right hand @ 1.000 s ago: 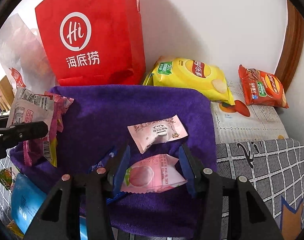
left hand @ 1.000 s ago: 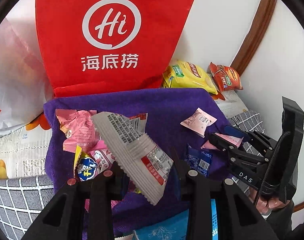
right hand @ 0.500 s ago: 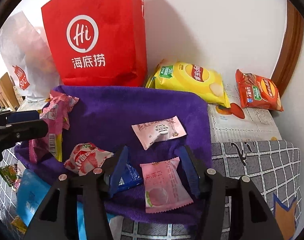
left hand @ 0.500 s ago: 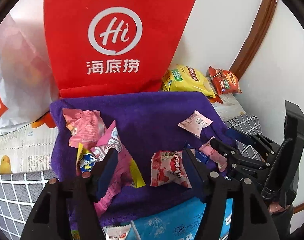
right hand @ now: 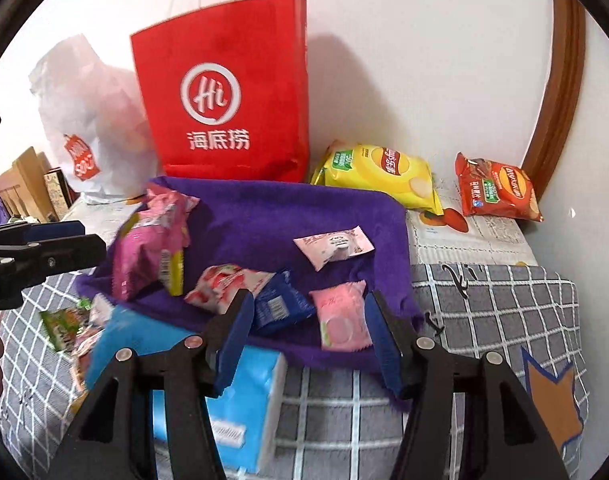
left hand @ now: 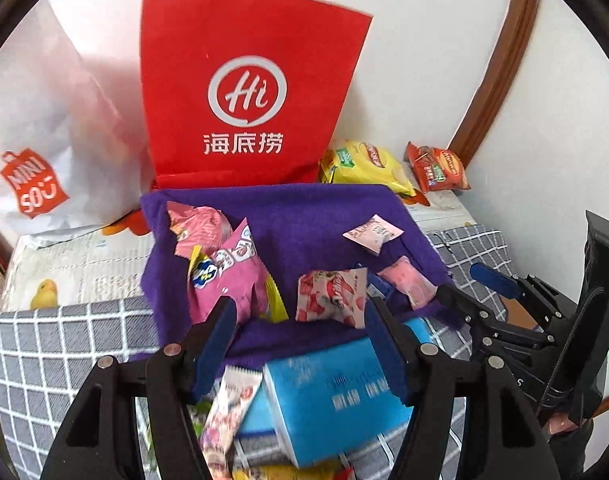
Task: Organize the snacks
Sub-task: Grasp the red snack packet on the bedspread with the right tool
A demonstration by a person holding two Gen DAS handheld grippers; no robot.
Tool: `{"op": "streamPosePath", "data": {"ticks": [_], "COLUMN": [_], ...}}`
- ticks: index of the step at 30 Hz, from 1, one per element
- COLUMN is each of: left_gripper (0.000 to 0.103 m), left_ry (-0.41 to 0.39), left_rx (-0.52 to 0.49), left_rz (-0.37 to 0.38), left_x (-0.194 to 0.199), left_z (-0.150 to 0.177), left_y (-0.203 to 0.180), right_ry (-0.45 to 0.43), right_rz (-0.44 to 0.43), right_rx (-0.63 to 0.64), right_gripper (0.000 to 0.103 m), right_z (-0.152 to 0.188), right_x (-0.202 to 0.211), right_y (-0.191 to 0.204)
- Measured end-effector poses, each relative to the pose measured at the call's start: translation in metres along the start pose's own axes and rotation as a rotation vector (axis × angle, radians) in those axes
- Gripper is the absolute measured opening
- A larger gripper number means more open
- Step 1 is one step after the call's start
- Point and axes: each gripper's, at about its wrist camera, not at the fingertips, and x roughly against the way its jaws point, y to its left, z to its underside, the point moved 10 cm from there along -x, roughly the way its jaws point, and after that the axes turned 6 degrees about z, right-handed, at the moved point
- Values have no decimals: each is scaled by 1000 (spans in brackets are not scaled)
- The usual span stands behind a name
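Snacks lie scattered across a purple towel (right hand: 264,216) spread on the checked cloth of the counter (right hand: 484,312), and both pairs of fingers hang above its near edge, empty. At the left, a heap of pink packets (left hand: 228,264) rests at the towel's left side, just ahead of the left gripper (left hand: 300,344), whose fingers stand about half open with nothing between the pads; a blue tissue pack (left hand: 336,396) sits below them on the checked cloth. Next rightward comes a strawberry-print packet (left hand: 330,298), lying beyond the tips of the left fingers, a little to their right, its long side roughly across the gap. A small dark blue packet (right hand: 280,300) follows, then a pale pink peach-print packet (right hand: 342,318) that lies beyond and between the tips of the right gripper (right hand: 310,336), its long axis running along the fingers, not across. The right fingers stand partly open and grip nothing. So the strawberry packet seems nearer the left hand, the peach packet nearer the right. Further back lies a pale pink sachet (right hand: 334,244), and beyond the towel's right edge a yellow chip bag (right hand: 384,172) and an orange snack bag (right hand: 498,188).
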Motion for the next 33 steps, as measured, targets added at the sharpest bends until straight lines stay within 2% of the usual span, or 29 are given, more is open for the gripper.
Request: {"op": "streamPosePath", "data": {"ticks": [5, 9, 12, 19, 26, 33], "left_gripper": [65, 65, 65, 65, 65, 65], "left_ry": [-31, -32, -39, -46, -42, -30], "left_rx": [-5, 11, 20, 56, 101, 127], "left_rz": [-16, -30, -91, -133, -169, -190], "left_x": [36, 53, 67, 91, 105, 108], "left_z": [17, 37, 55, 88, 115, 137], "left_y": [-6, -4, 6, 29, 60, 82], "right_ry": [-12, 18, 57, 65, 101, 164], "right_rz": [-11, 10, -22, -50, -80, -154], "right_rx": [-14, -33, -9, 12, 22, 49], "right_gripper": [57, 57, 57, 57, 57, 57], "right_z": [11, 29, 46, 77, 106, 136], "right_x": [32, 49, 58, 78, 76, 62], "right_y": [8, 14, 27, 54, 83, 126]}}
